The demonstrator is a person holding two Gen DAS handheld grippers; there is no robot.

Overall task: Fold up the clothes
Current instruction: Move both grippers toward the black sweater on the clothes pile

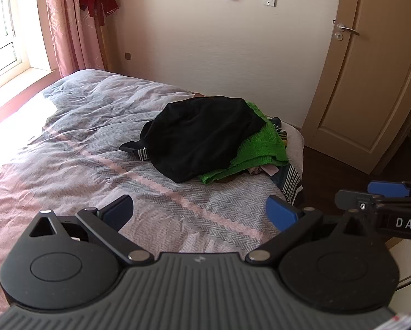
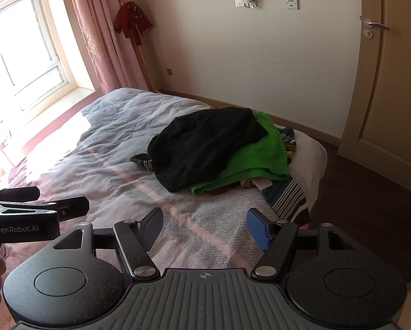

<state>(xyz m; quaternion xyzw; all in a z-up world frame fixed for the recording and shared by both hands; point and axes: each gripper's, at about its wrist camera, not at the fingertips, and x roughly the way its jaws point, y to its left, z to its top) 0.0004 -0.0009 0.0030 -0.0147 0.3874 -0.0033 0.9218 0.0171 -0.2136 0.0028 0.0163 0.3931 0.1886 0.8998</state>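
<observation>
From the left wrist view, the left hand-held gripper [image 1: 200,211] hangs above the near part of the bed [image 1: 68,148], its jaws spread wide with nothing between them but the pink-and-grey striped cover. Ahead, toward the far right corner of the bed, sits the pile of clothes. A black garment [image 1: 200,134] is draped over the top, a bright green knit [image 1: 260,148] pokes out under it on the right, and a striped piece [image 1: 290,181] trails off the bed's right edge. A small striped cuff [image 1: 140,152] peeks from the left of the black one. At the right edge of this view the right hand-held gripper [image 1: 370,194] juts in, well short of the pile. A closed door [image 1: 370,82] stands at right, a pink curtain [image 1: 68,27] and a bright window at left.

From the right wrist view, the right hand-held gripper [image 2: 205,228] also hangs over the near bedcover [image 2: 109,170], jaws apart and empty. The black garment [image 2: 205,148] lies ahead on the green knit [image 2: 260,162], with the striped piece [image 2: 290,198] nearest the blue pad. The left hand-held gripper [image 2: 40,200] shows at the left edge, clear of the pile. A dark red garment [image 2: 134,19] hangs by the curtain [image 2: 106,41].
</observation>
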